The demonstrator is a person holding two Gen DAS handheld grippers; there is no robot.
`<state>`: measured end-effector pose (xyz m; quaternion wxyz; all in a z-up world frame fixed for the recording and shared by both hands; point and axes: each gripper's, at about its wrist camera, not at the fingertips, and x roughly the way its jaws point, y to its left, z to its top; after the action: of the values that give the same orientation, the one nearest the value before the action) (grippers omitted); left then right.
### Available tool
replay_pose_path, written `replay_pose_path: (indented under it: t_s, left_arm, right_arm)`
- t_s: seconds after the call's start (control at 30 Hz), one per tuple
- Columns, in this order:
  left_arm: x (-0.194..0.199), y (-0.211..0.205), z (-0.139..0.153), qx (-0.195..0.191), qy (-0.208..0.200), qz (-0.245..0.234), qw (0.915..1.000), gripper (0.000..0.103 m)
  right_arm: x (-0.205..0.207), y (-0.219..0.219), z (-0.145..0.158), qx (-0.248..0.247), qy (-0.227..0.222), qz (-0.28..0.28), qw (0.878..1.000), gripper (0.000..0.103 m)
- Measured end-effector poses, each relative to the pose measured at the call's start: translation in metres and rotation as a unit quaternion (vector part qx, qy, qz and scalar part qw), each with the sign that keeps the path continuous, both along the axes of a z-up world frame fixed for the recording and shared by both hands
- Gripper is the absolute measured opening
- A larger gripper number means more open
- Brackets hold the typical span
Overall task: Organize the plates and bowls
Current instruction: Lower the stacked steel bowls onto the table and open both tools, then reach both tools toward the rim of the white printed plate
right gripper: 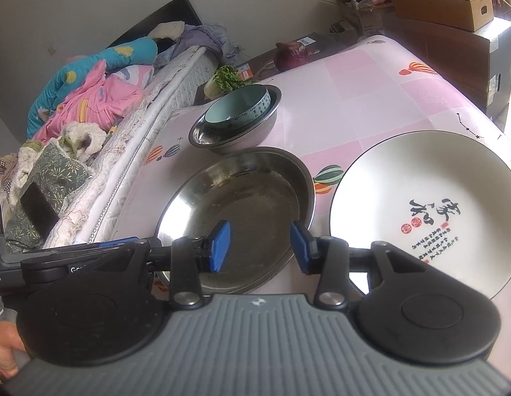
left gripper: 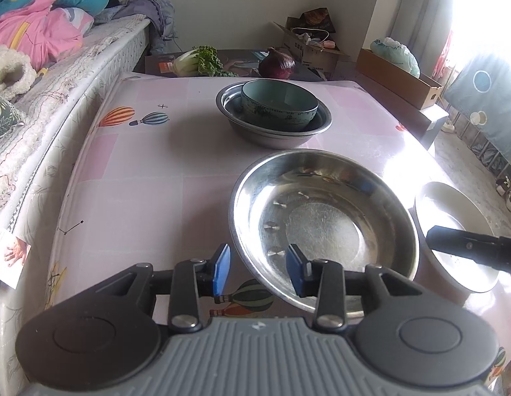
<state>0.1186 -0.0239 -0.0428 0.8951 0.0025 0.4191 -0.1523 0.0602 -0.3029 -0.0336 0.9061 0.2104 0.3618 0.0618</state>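
both released: left hand-held gripper (left gripper: 258, 272) straddles steel basin (left gripper: 324, 227) rim, right hand-held gripper (right gripper: 261, 247) hovers; next, likely grip and stack.

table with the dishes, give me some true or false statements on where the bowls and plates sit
1. The teal ceramic bowl sits inside a steel basin. True.
2. The white ceramic plate with black calligraphy is stacked in the shallow steel dish. False: it lies beside it on the pink tablecloth.
3. The shallow steel dish is empty. True.
4. The purple onion is in the teal bowl. False: it lies beyond the basin.
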Motion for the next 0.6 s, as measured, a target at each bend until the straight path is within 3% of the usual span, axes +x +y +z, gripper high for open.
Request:
replay_pose_path:
  t_s: [0.2, 0.47, 0.6]
  left_arm:
    - [-0.012, -0.003, 0.008, -0.001, -0.006, -0.002, 1.0000, 0.041]
    - [-0.029, -0.033, 0.035, 0.008, -0.032, -0.041, 0.9986, 0.058]
    - [-0.036, -0.056, 0.050, -0.005, -0.040, -0.066, 0.9970, 0.062]
  right_arm:
    - [-0.019, -0.013, 0.008, 0.011, -0.018, -0.014, 1.000, 0.040]
    - [-0.051, -0.053, 0.025, 0.024, -0.050, -0.061, 0.997, 0.041]
    - [-0.071, -0.083, 0.035, 0.024, -0.069, -0.094, 0.993, 0.041]
